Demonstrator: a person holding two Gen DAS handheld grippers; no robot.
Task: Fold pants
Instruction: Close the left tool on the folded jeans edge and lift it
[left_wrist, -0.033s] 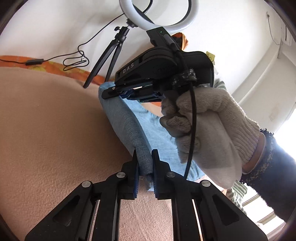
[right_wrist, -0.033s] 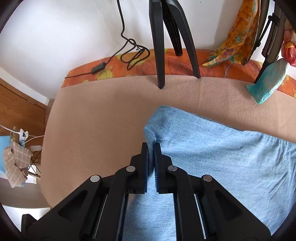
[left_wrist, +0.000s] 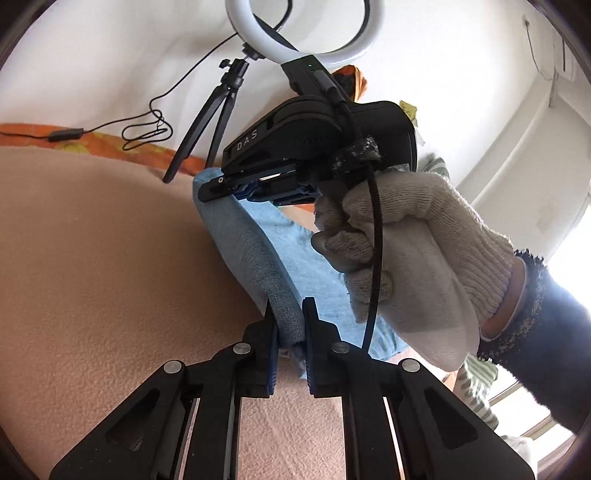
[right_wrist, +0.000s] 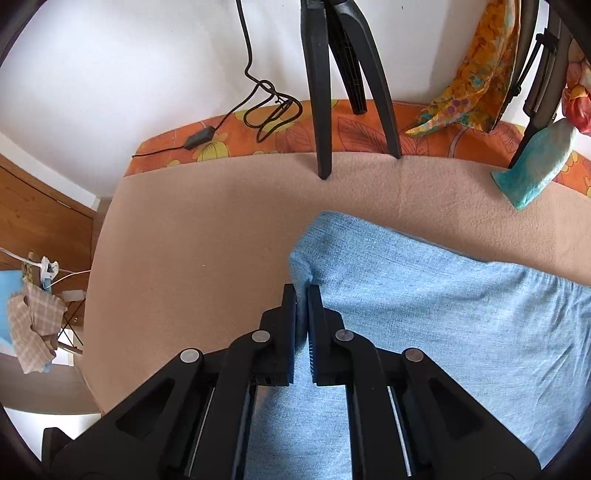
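Light blue denim pants (right_wrist: 436, 314) lie on a beige blanket (right_wrist: 203, 240). My right gripper (right_wrist: 302, 295) is shut on the pants' left edge, near a corner. In the left wrist view my left gripper (left_wrist: 286, 314) is shut on the same edge of the pants (left_wrist: 243, 240), which rises as a raised fold toward the other gripper. The right gripper body (left_wrist: 317, 147), held in a white gloved hand (left_wrist: 413, 254), sits at the far end of that fold, its fingers (left_wrist: 210, 192) over the cloth.
A ring light on a black tripod (left_wrist: 221, 107) stands at the blanket's far edge, its legs (right_wrist: 317, 110) close ahead of the right gripper. A black cable (right_wrist: 266, 103) lies on the orange patterned sheet. A teal cloth (right_wrist: 535, 166) hangs at the right.
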